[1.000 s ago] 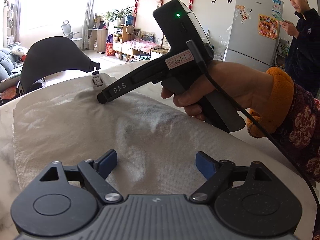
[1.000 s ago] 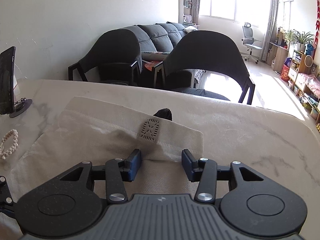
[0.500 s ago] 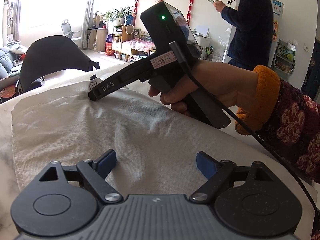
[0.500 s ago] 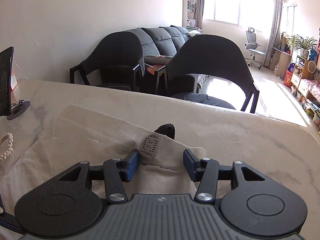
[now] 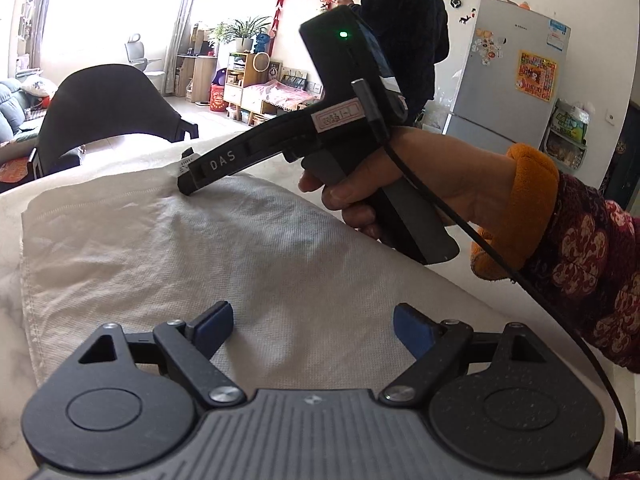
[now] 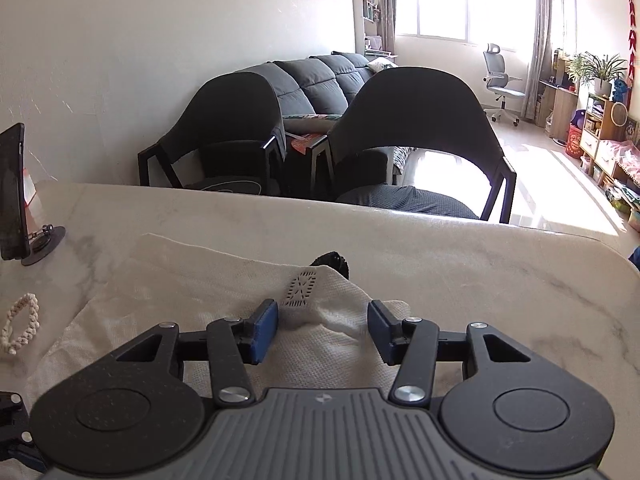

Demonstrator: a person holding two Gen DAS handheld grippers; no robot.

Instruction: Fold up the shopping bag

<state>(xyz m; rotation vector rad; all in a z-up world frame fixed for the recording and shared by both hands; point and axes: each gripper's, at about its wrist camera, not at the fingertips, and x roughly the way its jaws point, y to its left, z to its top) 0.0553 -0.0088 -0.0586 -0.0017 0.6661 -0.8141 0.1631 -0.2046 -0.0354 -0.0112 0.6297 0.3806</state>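
Lifted since a second ago, bunched white woven shopping bag (image 6: 320, 312) corner between half-open right gripper (image 6: 322, 326) jaws, untouched; flat cloth ahead of wide-open, empty left gripper (image 5: 312, 320) jaws on marble desk (image 6: 480, 280).

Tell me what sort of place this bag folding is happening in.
Most likely a lived-in home, an open living and dining room. A white woven shopping bag lies on a marble-look dining table, with a dark grey padded sofa behind black chairs, and a silver fridge with stickers.
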